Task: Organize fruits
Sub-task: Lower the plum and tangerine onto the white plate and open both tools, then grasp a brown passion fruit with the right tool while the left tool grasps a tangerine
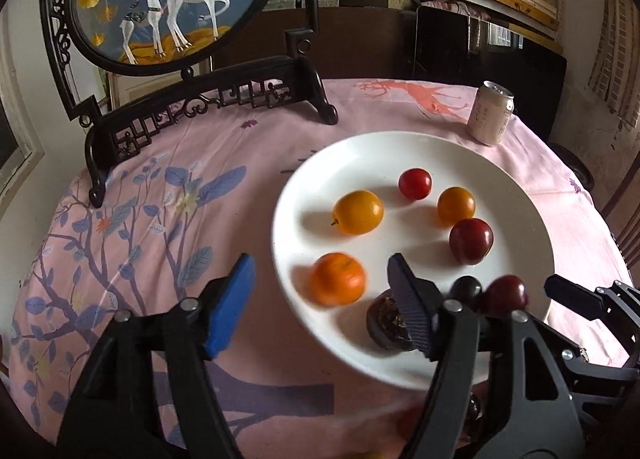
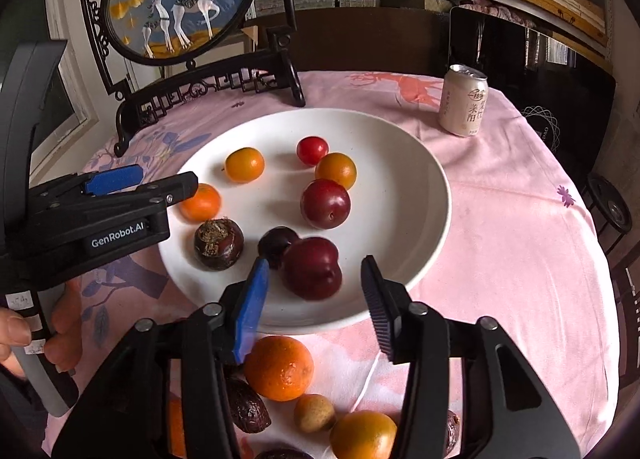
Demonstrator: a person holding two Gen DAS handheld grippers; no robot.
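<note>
White plate (image 2: 416,195) on pink cloth (image 2: 520,243), holds 8 fruits incl. large dark-red plum (image 2: 312,267) at near rim. Right gripper (image 2: 316,307) spread wide, empty, fingers either side of that plum. Left gripper (image 1: 320,299) also spread, empty, over plate's left edge by small orange (image 1: 339,279). More fruit on cloth near plate: orange (image 2: 279,367), others. Can (image 2: 463,100) far right.

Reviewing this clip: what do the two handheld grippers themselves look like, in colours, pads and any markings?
Both are black, angular plastic linkages with silver pivot pins. On the right gripper, one finger has a smooth blue pad and the other a ribbed dark pad. The left gripper has the same pads, and "GenRobot.AI" is printed in white on its side. A bare hand grips its handle. No cables visible.
</note>
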